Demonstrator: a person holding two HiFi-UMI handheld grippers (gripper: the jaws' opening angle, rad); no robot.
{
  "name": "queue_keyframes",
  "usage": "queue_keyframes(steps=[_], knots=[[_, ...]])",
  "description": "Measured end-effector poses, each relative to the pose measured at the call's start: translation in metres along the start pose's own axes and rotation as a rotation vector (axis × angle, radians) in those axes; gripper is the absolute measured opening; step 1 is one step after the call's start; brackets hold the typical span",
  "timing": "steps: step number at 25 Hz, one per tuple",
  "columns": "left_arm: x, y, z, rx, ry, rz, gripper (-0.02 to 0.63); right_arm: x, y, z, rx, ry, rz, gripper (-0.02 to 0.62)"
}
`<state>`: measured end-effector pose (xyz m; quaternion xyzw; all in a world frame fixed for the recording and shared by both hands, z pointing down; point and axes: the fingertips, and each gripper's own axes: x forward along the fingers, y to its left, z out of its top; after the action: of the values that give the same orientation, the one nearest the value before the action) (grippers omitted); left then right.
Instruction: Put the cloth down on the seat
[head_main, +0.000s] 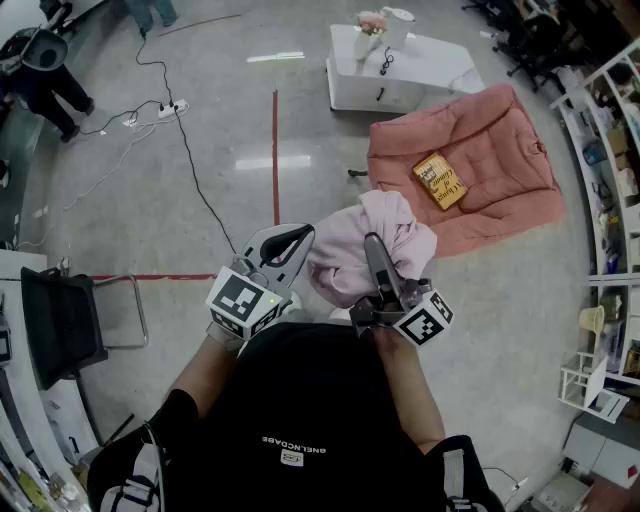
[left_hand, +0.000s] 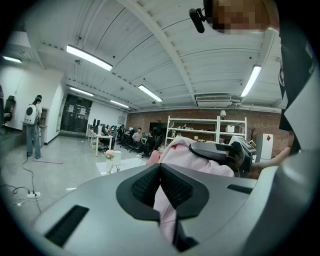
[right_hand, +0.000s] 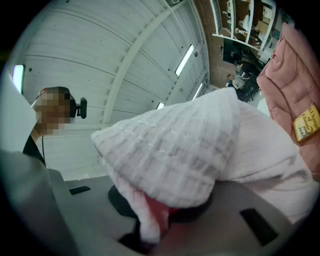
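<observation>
A pale pink cloth (head_main: 392, 225) hangs bunched between my two grippers, held up in front of my chest. My left gripper (head_main: 303, 234) is shut on a thin strip of the cloth (left_hand: 167, 210), which runs down between its dark pads (left_hand: 177, 187). My right gripper (head_main: 372, 242) is shut on the cloth (right_hand: 200, 145), which drapes over its jaws and hides them. The seat (head_main: 490, 140), a salmon padded cushion, lies on the floor ahead to the right. A yellow book (head_main: 440, 182) rests on it. The seat (right_hand: 290, 75) and the book (right_hand: 307, 122) also show in the right gripper view.
A low white table (head_main: 420, 70) with a vase and a jug stands beyond the seat. Black cables (head_main: 170, 110) and a red floor line (head_main: 275, 150) cross the floor at left. A dark chair (head_main: 65, 320) stands at left, shelves (head_main: 610, 120) at right, a person (head_main: 45, 75) far left.
</observation>
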<state>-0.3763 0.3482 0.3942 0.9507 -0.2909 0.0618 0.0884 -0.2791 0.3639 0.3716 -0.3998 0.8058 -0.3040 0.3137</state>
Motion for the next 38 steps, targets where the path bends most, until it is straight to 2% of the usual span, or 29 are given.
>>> queue_keyframes(steps=[11, 14, 18, 22, 29, 38], knots=[[-0.004, 0.001, 0.000, -0.005, -0.005, -0.014, 0.015, 0.003, 0.000, -0.003, 0.024, 0.011, -0.002, 0.105], [-0.014, 0.020, -0.008, -0.011, -0.008, -0.018, 0.015, 0.016, -0.001, -0.014, 0.026, -0.004, 0.004, 0.105], [-0.033, 0.070, -0.016, -0.018, -0.012, -0.039, 0.015, 0.058, -0.005, -0.043, 0.039, -0.028, 0.001, 0.106], [-0.035, 0.086, -0.019, -0.018, -0.011, -0.049, 0.015, 0.079, -0.008, -0.046, 0.072, -0.046, 0.016, 0.106], [-0.014, 0.117, -0.022, -0.023, 0.015, -0.025, 0.015, 0.115, -0.036, -0.043, 0.100, -0.034, 0.044, 0.106], [0.052, 0.166, -0.017, -0.040, 0.046, 0.032, 0.015, 0.169, -0.094, -0.015, 0.139, 0.023, 0.076, 0.106]])
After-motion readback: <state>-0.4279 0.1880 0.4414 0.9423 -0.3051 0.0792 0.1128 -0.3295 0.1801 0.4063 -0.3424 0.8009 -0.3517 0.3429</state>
